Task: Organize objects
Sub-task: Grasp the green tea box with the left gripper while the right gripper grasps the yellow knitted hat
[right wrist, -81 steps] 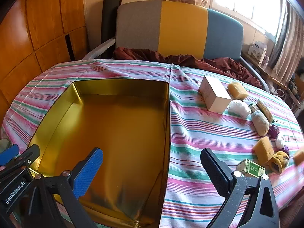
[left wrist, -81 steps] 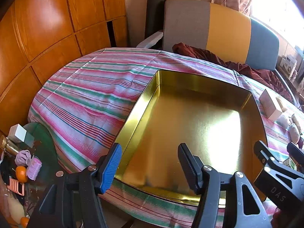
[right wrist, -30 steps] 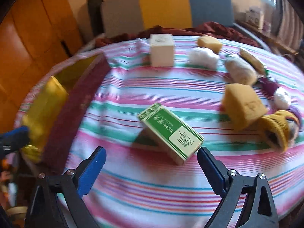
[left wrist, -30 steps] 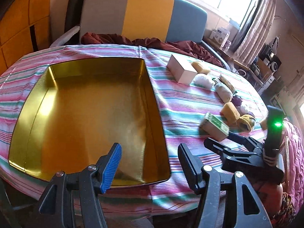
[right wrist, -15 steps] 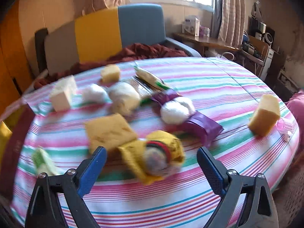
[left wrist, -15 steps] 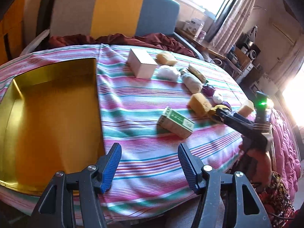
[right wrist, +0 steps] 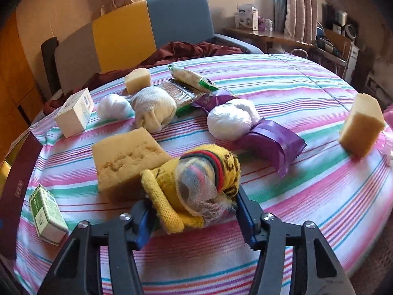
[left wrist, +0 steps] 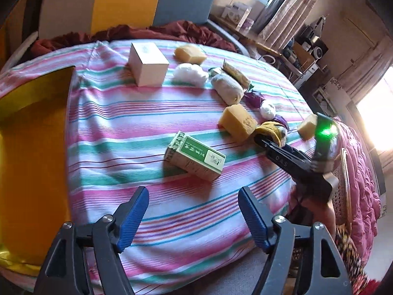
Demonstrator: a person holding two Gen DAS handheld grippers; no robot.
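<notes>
Left jaws wide and empty, right jaws clamped on the yellow sock bundle.

Gold tin (left wrist: 29, 147) sat at the far left of the striped counter (left wrist: 122, 127). Left gripper (left wrist: 192, 211) hung over bare cloth, jaws just opened wider, green box (left wrist: 196, 156) lying ahead of them, not between. Right gripper (right wrist: 194, 217) had just closed its jaws; pads pressed both sides of the yellow sock bundle (right wrist: 196, 184), which touched the big sponge (right wrist: 125, 162). Another sponge (right wrist: 361, 125) stood near the right edge.
</notes>
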